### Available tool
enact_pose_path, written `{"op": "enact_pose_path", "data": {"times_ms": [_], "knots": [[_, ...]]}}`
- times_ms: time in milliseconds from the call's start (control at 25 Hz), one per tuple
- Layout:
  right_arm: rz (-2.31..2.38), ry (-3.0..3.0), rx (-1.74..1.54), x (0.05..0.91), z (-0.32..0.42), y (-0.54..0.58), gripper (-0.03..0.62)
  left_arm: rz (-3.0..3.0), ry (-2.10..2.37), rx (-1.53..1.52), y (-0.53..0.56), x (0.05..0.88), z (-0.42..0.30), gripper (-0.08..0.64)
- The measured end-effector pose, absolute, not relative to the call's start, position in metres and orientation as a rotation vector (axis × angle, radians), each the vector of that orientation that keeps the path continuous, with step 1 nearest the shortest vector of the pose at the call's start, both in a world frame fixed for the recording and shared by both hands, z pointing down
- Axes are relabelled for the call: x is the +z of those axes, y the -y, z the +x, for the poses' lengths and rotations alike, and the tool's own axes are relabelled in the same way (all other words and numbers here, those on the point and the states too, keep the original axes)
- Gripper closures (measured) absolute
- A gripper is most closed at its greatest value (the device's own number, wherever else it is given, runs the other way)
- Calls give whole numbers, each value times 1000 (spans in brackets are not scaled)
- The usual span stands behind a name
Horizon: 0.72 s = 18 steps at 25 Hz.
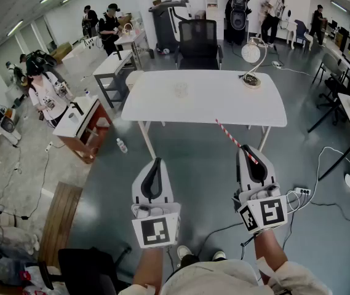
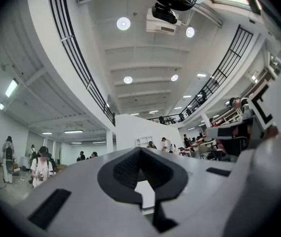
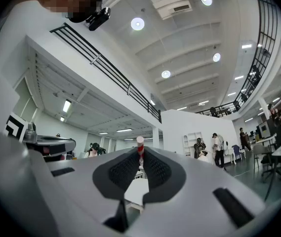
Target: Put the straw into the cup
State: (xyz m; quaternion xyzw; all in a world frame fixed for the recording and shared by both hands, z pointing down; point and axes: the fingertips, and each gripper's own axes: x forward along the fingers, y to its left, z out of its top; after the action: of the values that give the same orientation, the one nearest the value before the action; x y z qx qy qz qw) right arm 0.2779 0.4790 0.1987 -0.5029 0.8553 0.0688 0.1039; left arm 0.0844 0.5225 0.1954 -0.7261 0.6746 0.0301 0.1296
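right gripper [image 1: 250, 155] clamped on the straw [image 1: 231, 136] close to its near end. straw: thin, straight, red/white spiral stripes, slants far-left out of the jaws, tip about at the near edge of the table [image 1: 224, 106]. right gripper view shows its white end with a red band poking out above the closed pads. cup [image 1: 181, 90]: clear, upright, on the table left of centre, well apart from the straw. left gripper [image 1: 157, 161]: jaws together, nothing in them, near side of the table
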Motion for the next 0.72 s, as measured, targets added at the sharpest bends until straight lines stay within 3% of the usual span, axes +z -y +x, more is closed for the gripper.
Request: {"op": "enact_pose_path", "data": {"times_ms": [720], "knots": [[-1435,-2517,144,213,200,-458,569,-2100,-1999,105,-508,212,7,557]]}}
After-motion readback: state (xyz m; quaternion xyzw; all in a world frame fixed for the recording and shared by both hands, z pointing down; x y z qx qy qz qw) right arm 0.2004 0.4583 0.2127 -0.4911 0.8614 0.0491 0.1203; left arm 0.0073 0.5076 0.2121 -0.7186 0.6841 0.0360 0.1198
